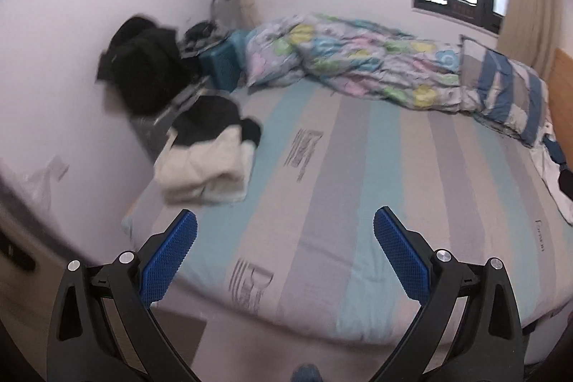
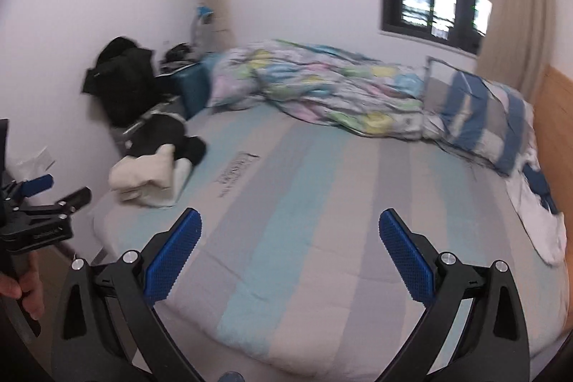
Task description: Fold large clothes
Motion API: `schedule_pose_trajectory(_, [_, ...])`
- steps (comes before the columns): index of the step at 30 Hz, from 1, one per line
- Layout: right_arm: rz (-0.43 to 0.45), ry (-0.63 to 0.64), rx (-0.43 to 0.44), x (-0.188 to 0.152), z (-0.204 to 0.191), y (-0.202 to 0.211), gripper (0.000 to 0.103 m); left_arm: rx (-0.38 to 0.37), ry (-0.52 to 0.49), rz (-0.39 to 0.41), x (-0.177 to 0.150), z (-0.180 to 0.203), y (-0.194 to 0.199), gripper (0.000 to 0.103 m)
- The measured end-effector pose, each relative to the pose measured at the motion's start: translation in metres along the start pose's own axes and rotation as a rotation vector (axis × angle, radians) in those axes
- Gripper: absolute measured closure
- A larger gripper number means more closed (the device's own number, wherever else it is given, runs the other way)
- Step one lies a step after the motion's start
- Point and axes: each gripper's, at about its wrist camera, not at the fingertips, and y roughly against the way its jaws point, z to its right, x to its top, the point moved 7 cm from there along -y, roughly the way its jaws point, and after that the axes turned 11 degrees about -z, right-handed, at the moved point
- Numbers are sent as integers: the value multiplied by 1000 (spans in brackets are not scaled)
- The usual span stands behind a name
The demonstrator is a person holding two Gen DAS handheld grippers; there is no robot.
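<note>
Striped bedsheet (image 1: pixel 358 203) covers the bed. Folded black-and-white garment (image 1: pixel 207 153) lies at the bed's left edge, near the far-left corner. Left gripper (image 1: pixel 285 221) hovers above the near edge, jaws spread, holding nothing. Right gripper (image 2: pixel 290 221) likewise, jaws spread, empty. Floral duvet (image 1: pixel 358 59) is bunched along the far edge.

Matt striped cloth sheet (image 1: pixel 322 203); fleecy folded garment (image 1: pixel 207 163); wood headboard (image 2: pixel 551 131).

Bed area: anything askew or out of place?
Nothing damaged or spilled. The floral duvet lies bunched along the wall side, not spread. The folded black-and-white garment sits at the bed edge. Both grippers are open and hold nothing.
</note>
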Motion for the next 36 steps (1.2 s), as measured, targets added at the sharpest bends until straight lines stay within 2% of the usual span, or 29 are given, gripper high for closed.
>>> schedule_pose_trajectory(4, [-43,76,27,-6,-41,-10,7,46,101,-39,-32,-42,4,6])
schedule_pose_trajectory(6, [-37,106,60,-7,-66,-12,7,95,147,-57,-47,-64,9,6])
schedule_pose_trajectory(10, [-37,180,95,-11,-108,-7,7,130,220,-78,-66,-94,26,6])
schedule_pose_trajectory(15, [-53,267,210,-17,-145,4,7,156,254,-91,-92,-106,51,6])
schedule_pose_trajectory(19, [-51,332,255,-24,-163,13,7,176,250,-98,-102,-102,61,6])
schedule_pose_trajectory(22, [-60,371,289,-32,-171,19,7,165,240,-114,-108,-93,63,6])
schedule_pose_trajectory(25, [-66,385,261,-35,-167,21,7,150,210,-99,-109,-82,65,6])
schedule_pose_trajectory(29, [-59,380,253,-37,-163,15,7,69,200,-84,-104,-74,61,6])
schedule_pose_trajectory(36, [-81,342,245,-31,-152,6,7,55,205,-76,-101,-72,67,6])
